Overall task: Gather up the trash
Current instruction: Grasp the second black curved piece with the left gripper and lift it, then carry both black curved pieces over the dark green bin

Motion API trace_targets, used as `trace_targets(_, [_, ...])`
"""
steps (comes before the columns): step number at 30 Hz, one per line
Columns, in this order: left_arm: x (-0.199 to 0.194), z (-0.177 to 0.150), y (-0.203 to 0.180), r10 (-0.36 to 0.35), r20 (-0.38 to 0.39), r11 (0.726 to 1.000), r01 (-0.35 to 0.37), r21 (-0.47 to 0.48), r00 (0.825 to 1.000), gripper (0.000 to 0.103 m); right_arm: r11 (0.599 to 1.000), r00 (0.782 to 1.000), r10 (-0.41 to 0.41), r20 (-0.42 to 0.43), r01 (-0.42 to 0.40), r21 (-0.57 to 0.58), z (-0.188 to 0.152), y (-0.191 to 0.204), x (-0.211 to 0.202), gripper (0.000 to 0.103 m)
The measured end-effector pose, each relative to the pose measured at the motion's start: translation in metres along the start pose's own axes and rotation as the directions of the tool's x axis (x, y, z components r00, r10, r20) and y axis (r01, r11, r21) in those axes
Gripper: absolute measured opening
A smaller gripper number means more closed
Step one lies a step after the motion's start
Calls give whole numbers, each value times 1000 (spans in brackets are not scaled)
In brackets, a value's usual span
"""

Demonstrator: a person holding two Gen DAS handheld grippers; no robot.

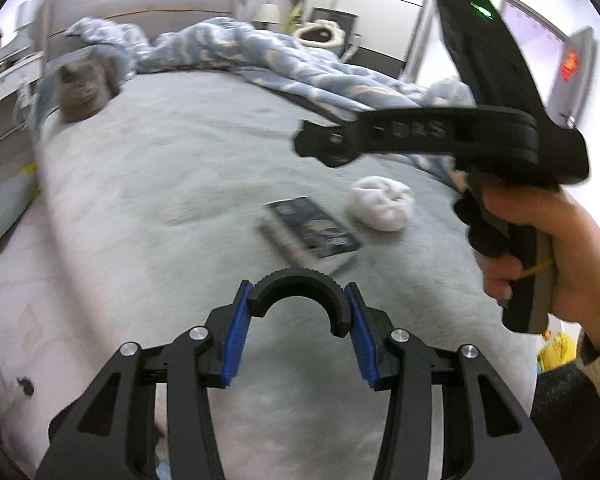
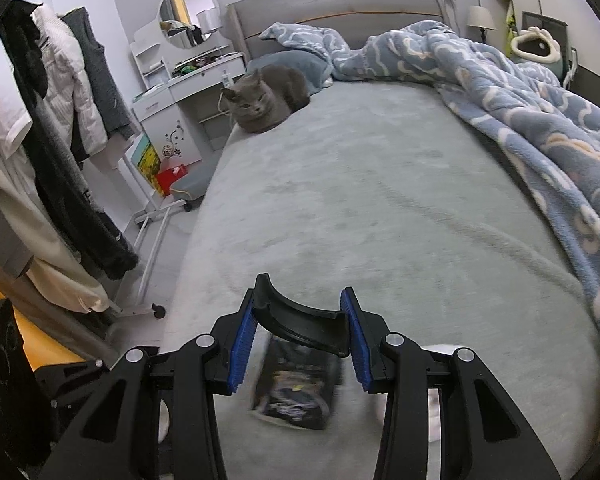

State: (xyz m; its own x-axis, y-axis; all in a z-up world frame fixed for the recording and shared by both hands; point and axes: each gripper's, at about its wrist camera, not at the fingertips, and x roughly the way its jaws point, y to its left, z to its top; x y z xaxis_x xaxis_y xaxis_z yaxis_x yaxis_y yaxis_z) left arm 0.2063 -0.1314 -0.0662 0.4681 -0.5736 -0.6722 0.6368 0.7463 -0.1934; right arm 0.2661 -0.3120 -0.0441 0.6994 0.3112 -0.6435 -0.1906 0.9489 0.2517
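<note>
A dark glossy packet (image 1: pixel 312 226) lies flat on the grey bed (image 1: pixel 172 184), with a crumpled white wad (image 1: pixel 382 204) just to its right. My left gripper (image 1: pixel 298 292) hovers short of the packet, shut on a black curved plastic piece (image 1: pixel 298 280) arched between its blue pads (image 1: pixel 236 340). A hand (image 1: pixel 572 260) holds my right gripper (image 1: pixel 316 144) above the packet and wad. In the right wrist view, my right gripper (image 2: pixel 300 304) is shut on a similar black curved piece (image 2: pixel 304 324). The blurred packet (image 2: pixel 296 388) lies directly beneath it.
A grey cat (image 2: pixel 264 100) sits at the bed's far left corner. A rumpled blue duvet (image 2: pixel 540 128) covers the right side. Left of the bed stand a clothes rack (image 2: pixel 52 140) on wheels and a white dressing table (image 2: pixel 172 96).
</note>
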Motion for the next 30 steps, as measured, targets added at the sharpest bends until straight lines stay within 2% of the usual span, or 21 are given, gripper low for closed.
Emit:
trace_targets(5, [-18, -11, 32, 70, 0, 994, -70, -79, 998, 49, 1000, 1000, 19, -10, -19, -16, -6, 28, 6, 43])
trace_targets(13, [-51, -36, 81, 153, -22, 968, -154, -200, 988, 50, 997, 997, 63, -40, -65, -51, -17, 78, 21, 43])
trace_targets(19, [-70, -56, 111, 186, -52, 945, -193, -263, 981, 50, 992, 994, 93, -65, -98, -75, -25, 112, 33, 43])
trace_targets(30, [-82, -94, 157, 271, -175, 895, -314, -315, 947, 50, 979, 976, 168, -141, -182, -95, -45, 167, 60, 43])
